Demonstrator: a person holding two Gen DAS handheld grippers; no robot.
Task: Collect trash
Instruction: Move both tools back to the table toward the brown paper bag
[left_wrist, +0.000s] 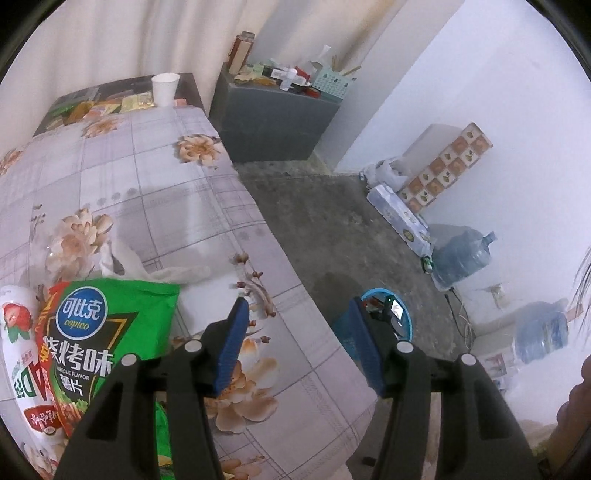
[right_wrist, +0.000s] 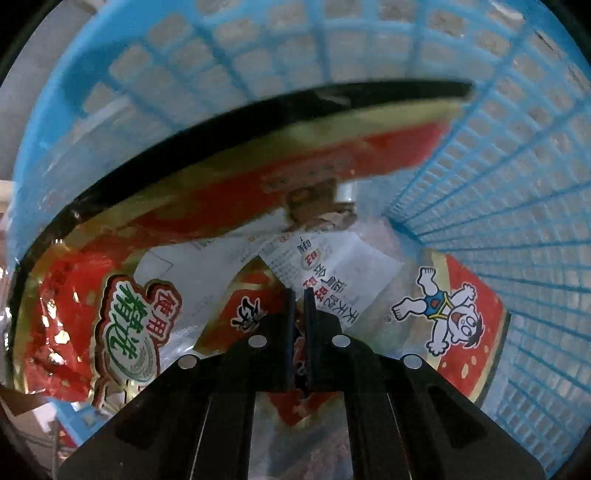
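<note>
Your right gripper, down inside the blue basket, is clamped on what looks like a red wrapper. Your left gripper stands apart and empty; the green chip bag lies just left of it, light, crinkly and slippery, so pinch its near edge.

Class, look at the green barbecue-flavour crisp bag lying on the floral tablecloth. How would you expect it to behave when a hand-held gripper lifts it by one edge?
The green barbecue-flavour crisp bag looks like thin glossy film, so it would probably flop and crumple. It is likely light for its size. Its shiny surface suggests it might slip between the pads.
</note>
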